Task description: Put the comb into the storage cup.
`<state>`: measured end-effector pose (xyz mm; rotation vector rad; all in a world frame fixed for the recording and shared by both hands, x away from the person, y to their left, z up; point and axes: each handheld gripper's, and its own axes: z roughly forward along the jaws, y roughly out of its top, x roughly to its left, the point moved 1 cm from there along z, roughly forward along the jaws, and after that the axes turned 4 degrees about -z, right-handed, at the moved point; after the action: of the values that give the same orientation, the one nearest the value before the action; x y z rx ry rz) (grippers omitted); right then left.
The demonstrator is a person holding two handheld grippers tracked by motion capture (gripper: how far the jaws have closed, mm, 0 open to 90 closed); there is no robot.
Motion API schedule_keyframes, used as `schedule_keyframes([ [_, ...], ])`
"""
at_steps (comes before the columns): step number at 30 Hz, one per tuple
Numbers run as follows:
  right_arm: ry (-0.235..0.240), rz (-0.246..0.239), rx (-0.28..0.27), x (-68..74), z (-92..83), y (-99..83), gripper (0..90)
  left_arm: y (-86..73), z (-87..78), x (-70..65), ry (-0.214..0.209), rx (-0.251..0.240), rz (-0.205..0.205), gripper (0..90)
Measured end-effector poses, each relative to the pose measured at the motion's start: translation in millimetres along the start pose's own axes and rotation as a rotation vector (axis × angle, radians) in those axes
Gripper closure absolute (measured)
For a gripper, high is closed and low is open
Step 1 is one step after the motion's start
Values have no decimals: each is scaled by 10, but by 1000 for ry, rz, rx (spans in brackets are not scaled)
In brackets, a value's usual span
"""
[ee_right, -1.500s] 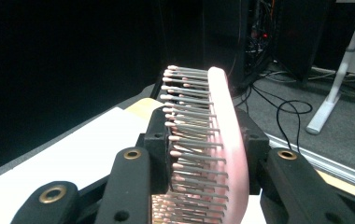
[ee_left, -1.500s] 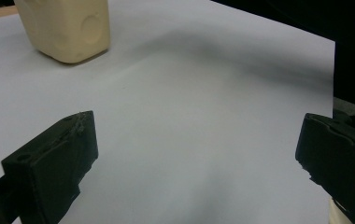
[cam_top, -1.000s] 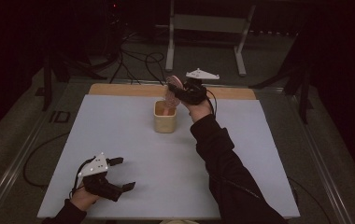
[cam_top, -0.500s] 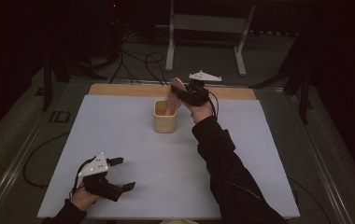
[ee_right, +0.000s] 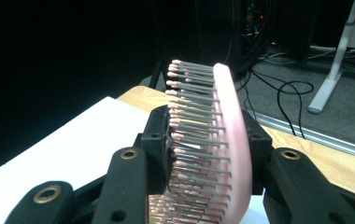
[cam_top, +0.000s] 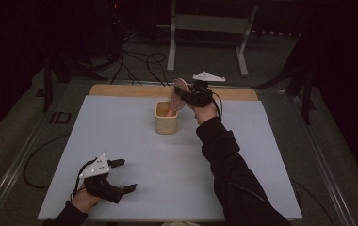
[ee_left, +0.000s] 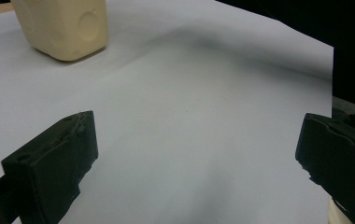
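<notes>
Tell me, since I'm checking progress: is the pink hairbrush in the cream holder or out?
Partly in: the pink bristled hairbrush has its handle end inside the cream plastic holder, its head clamped by the right tool.

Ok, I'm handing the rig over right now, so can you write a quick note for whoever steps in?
Right gripper: clamped on the pink hairbrush by its head, held above the cream holder; its jaws have just eased open slightly, brush between them.
Left gripper: open, holding nothing, low over the white table at the near left.
Done: brush gripped, its handle end at the holder's mouth.
Left: whether the brush goes in or comes out, I can't tell; finish that move.
</notes>
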<state>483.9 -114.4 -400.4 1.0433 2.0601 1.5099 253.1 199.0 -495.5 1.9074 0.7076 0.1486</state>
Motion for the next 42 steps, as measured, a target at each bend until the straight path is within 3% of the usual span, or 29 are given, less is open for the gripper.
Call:
schedule_keyframes([
  [1, -1, 7, 4, -19, -1, -7, 543, -2, 2, 1, 0, 0, 0, 0],
  [2, -1, 7, 4, -19, -1, -7, 543, -2, 2, 1, 0, 0, 0, 0],
  [3, 1, 23, 11, -45, 1, -14, 440, -2, 3, 0, 0, 1, 0, 0],
  [4, 1, 23, 11, -45, 1, -14, 440, -2, 3, 0, 0, 1, 0, 0],
  [5, 4, 41, 14, -75, 0, -25, 347, -2, 3, 0, -1, 1, 0, 0],
  [6, 4, 41, 14, -75, 0, -25, 347, -2, 3, 0, -1, 1, 0, 0],
  [7, 1, 52, 18, -93, -5, -37, 247, -3, 5, 1, -1, 2, 0, 0],
  [10, 2, 58, 24, -110, -3, -47, 190, -5, 8, 2, -1, 5, 2, 0],
  [11, 22, 51, 27, -124, -11, -61, 138, -4, 9, 2, -3, 4, 2, 0],
  [18, 39, 37, 32, -130, -40, -79, 104, -5, 14, 3, -4, 7, 2, 0],
  [33, 51, -45, 59, -130, -57, -139, 100, 6, 16, 28, 6, 1, -9, 0],
  [42, 55, -58, 57, -125, -129, -121, 100, 4, 19, 23, 4, 2, -5, 0],
])
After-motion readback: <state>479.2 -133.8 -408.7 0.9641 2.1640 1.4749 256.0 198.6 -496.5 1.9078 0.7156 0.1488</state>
